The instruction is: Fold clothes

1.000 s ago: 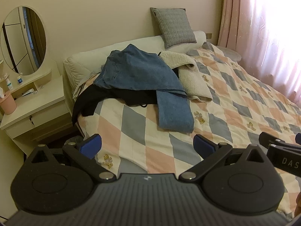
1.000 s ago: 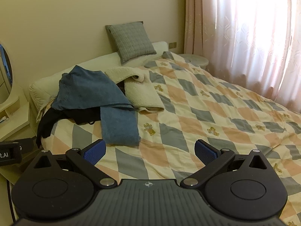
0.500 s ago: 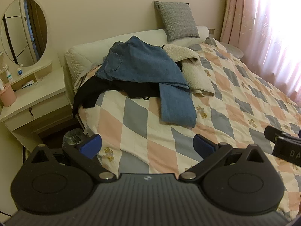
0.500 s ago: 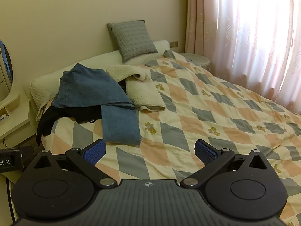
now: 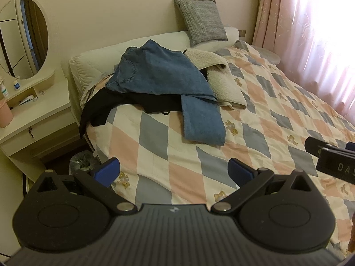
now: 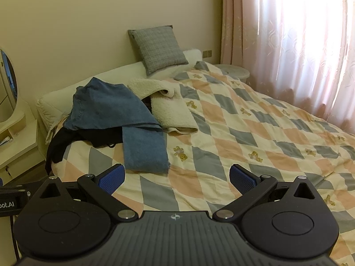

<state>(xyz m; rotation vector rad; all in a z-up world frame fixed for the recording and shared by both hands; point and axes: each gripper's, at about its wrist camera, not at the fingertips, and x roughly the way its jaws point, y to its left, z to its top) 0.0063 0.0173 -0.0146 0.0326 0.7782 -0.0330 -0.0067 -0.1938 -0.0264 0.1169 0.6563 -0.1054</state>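
Blue jeans (image 5: 168,88) (image 6: 133,124) lie crumpled near the head of the bed, one leg stretched toward me. Under them a black garment (image 5: 111,106) (image 6: 66,139) hangs over the bed's left edge. A cream fleece garment (image 5: 224,82) (image 6: 170,110) lies beside the jeans on the right. My left gripper (image 5: 174,171) is open over the near part of the quilt, well short of the clothes. My right gripper (image 6: 177,178) is open too, with nothing between its blue pads, just short of the jeans leg.
The bed carries a checked quilt (image 5: 277,110) (image 6: 255,133) with a grey cushion (image 5: 202,21) (image 6: 158,47) at the headboard. A dressing table (image 5: 33,110) with an oval mirror (image 5: 24,37) stands on the left. Pink curtains (image 6: 288,33) cover the window on the right.
Both grippers have moved a little closer to the bed and the clothes pile. Their jaws stay open. The clothes have not moved.
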